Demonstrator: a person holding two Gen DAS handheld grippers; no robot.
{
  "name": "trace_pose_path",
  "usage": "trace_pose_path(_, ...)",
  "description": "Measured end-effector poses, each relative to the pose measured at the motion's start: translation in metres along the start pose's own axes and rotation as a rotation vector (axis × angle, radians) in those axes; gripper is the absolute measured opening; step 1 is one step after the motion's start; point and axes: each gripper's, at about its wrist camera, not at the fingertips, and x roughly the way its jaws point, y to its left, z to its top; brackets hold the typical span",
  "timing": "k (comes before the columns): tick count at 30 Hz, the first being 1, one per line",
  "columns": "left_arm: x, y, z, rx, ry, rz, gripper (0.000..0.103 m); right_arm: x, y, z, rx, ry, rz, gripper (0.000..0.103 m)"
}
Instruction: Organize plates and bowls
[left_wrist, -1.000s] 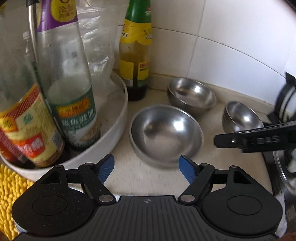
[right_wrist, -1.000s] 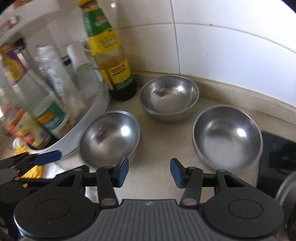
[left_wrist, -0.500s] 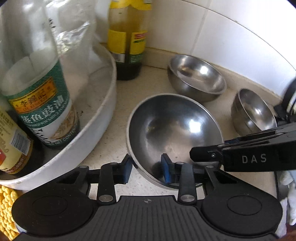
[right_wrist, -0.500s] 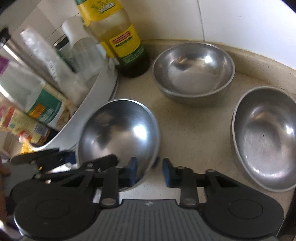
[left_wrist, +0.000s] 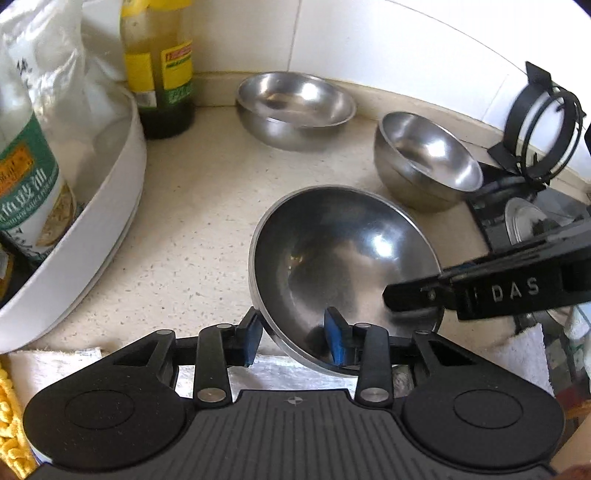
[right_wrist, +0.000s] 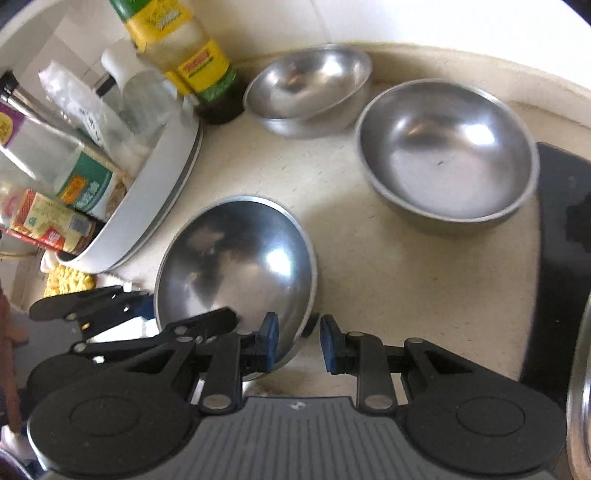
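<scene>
While the left gripper (left_wrist: 291, 341) straddles the near rim of the steel bowl (left_wrist: 343, 251), one blue pad outside the wall and one inside, its jaws are opening slightly. Firm that pinch before you lift. The right gripper (right_wrist: 297, 343), nearly closed, nips the rim alongside it. The bowl is tipped up off the counter (left_wrist: 199, 221), with the other bowls (left_wrist: 295, 103) well behind it. Both of your hands pitch steeply downward, so level them together.
</scene>
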Motion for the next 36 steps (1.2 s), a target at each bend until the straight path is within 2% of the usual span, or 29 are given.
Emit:
trace_pose_path(7,-0.034,-0.001,0.0,0.022,-0.077,0.056,0.06,-0.039,-0.007,-0.002,0.014,-0.091,-0.026,0.049)
trace_pose_path(12,-0.063,-0.004,0.01,0.049,-0.145,0.098,0.072,-0.074,-0.011,-0.001,-0.015,-0.148,-0.088,0.05)
trace_pose_path(15,-0.07,-0.007,0.026,0.069,-0.144,0.108,0.075,-0.089,-0.011,0.009,-0.035,-0.163,-0.131,0.05)
trace_pose_path(19,-0.075,-0.01,0.061,0.067,-0.114,0.112,0.076,-0.108,-0.002,0.037,-0.083,-0.187,-0.172,0.051)
trace_pose_path(22,-0.078,-0.016,0.086,0.064,-0.123,0.138,0.085,-0.122,0.007,0.063,-0.12,-0.208,-0.195,0.057)
trace_pose_path(24,-0.076,-0.02,0.1,0.071,-0.121,0.16,0.085,-0.128,0.013,0.079,-0.16,-0.212,-0.228,0.057)
trace_pose_path(28,-0.071,-0.028,0.125,0.097,-0.123,0.225,0.085,-0.125,0.021,0.107,-0.218,-0.205,-0.288,0.058)
trace_pose_path(29,-0.068,-0.029,0.129,0.086,-0.159,0.255,0.085,-0.122,0.02,0.113,-0.225,-0.204,-0.289,0.058)
trace_pose_path(31,-0.059,-0.027,0.138,0.062,-0.158,0.254,0.086,-0.11,0.014,0.123,-0.215,-0.203,-0.29,0.06)
trace_pose_path(36,-0.011,-0.014,0.154,0.019,-0.083,0.297,0.086,-0.053,-0.007,0.149,-0.18,-0.135,-0.251,0.06)
